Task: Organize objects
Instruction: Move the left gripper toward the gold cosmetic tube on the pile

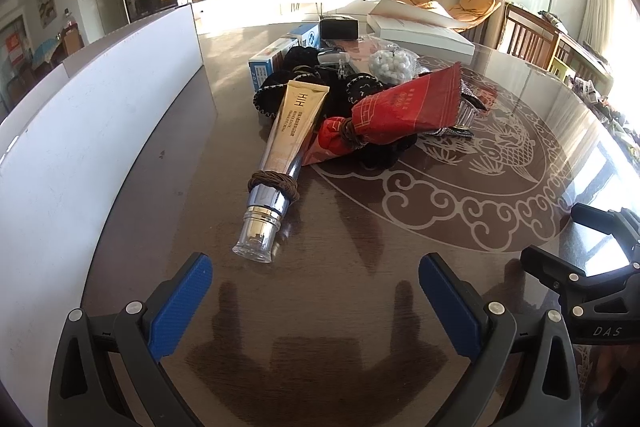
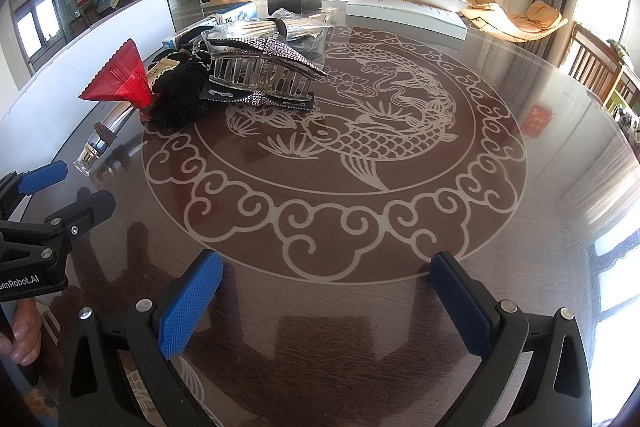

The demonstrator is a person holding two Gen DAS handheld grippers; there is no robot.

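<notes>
A pile of small objects lies on the round table. A gold tube point(image 1: 288, 131) with a clear cap and a brown hair tie point(image 1: 274, 183) around it points toward my left gripper point(image 1: 316, 283), which is open and empty just short of the cap. A red tube point(image 1: 404, 107) point(image 2: 120, 79) lies across black scrunchies point(image 1: 360, 87) point(image 2: 180, 103). A rhinestone hair claw point(image 2: 264, 67) sits at the pile's right. My right gripper point(image 2: 326, 291) is open and empty over the fish pattern, well short of the pile.
A white box point(image 1: 80, 131) stands along the table's left side. Blue boxes point(image 1: 272, 59), a bag of white beads point(image 1: 390, 65), a black case point(image 1: 339, 29) and a flat white box point(image 2: 404, 11) lie behind the pile. Chairs point(image 2: 596, 67) stand at the right.
</notes>
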